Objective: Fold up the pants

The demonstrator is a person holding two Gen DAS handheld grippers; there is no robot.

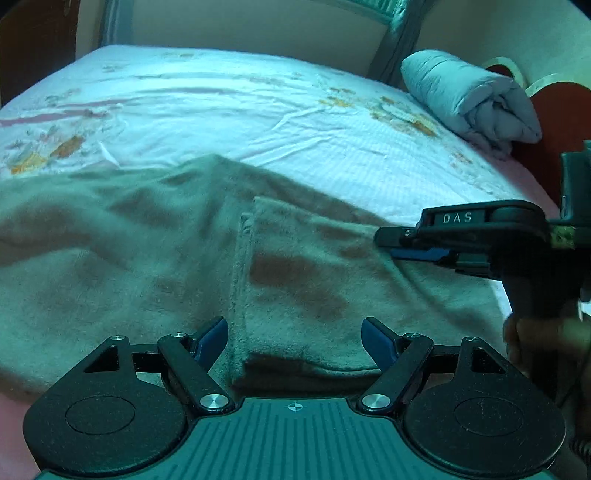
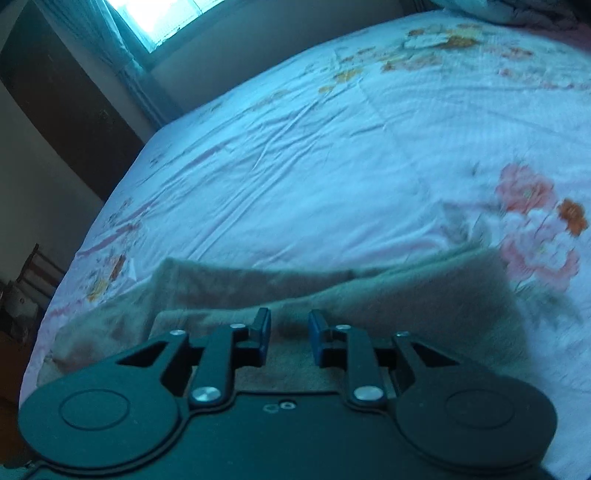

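The grey-brown fleece pants (image 1: 155, 258) lie spread on the bed, with one part folded over on the right (image 1: 306, 280). My left gripper (image 1: 295, 341) is open, its jaws wide apart above the near edge of the folded part. My right gripper (image 1: 402, 247) comes in from the right in the left wrist view, low over the pants' right edge. In the right wrist view my right gripper (image 2: 290, 332) is open with a narrow gap, just above the pants (image 2: 424, 295), holding nothing.
The bed has a white floral sheet (image 1: 229, 110), also seen in the right wrist view (image 2: 314, 155). A rolled light-blue quilt (image 1: 469, 99) lies at the far right by the reddish headboard (image 1: 554, 110). A window with curtains (image 2: 147, 22) and a dark wardrobe (image 2: 62, 110) stand beyond the bed.
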